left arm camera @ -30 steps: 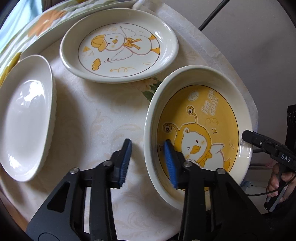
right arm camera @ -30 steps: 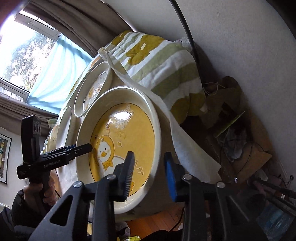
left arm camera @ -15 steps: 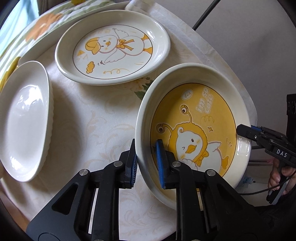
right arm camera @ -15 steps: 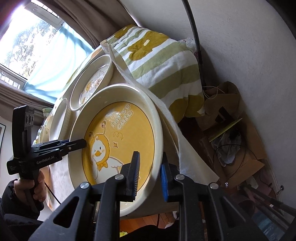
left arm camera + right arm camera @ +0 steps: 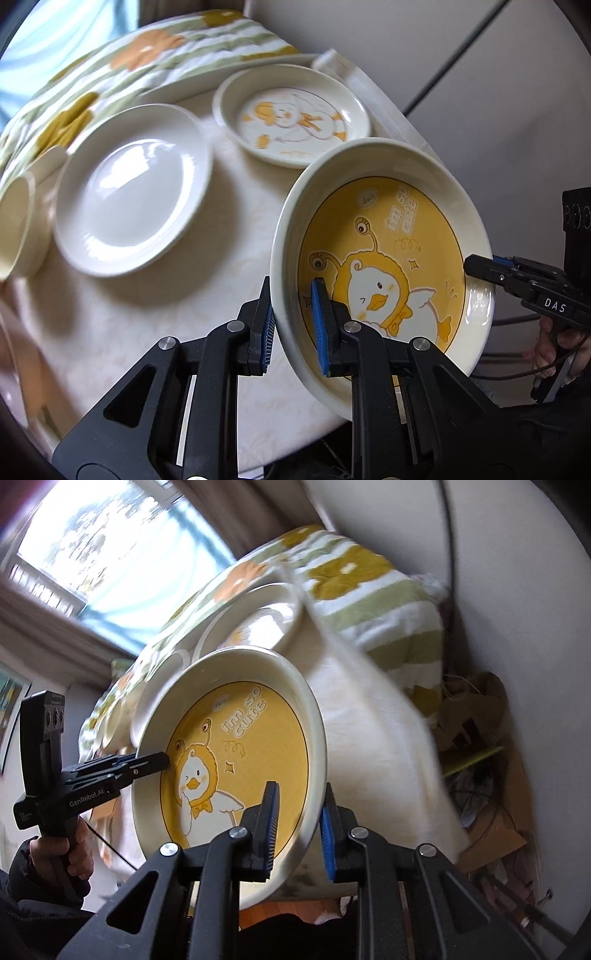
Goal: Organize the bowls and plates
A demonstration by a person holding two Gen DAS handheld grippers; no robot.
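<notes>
From the left wrist, we see our left gripper [image 5: 293,325] clamped on the near rim of the deep cream ceramic bowl with a yellow duck-print floor [image 5: 380,266], tilted above the cream tablecloth [image 5: 236,229]. Beyond the bowl sit a plain white plate [image 5: 129,188] and a duck-print plate [image 5: 291,114].

From the right wrist, our right gripper [image 5: 299,830] pinches the bowl's opposite rim.

Two fisheye wrist views, one bowl between them

The left wrist camera looks along its tongs [image 5: 291,325] at close range, across the surface [image 5: 129,332] toward the wall. The right wrist camera faces back from the opposite rim, toward the window [image 5: 110,542]. Both share the yellow duck bowl [image 5: 402,236] [image 5: 251,738], and each shows the other's tongs.
</notes>
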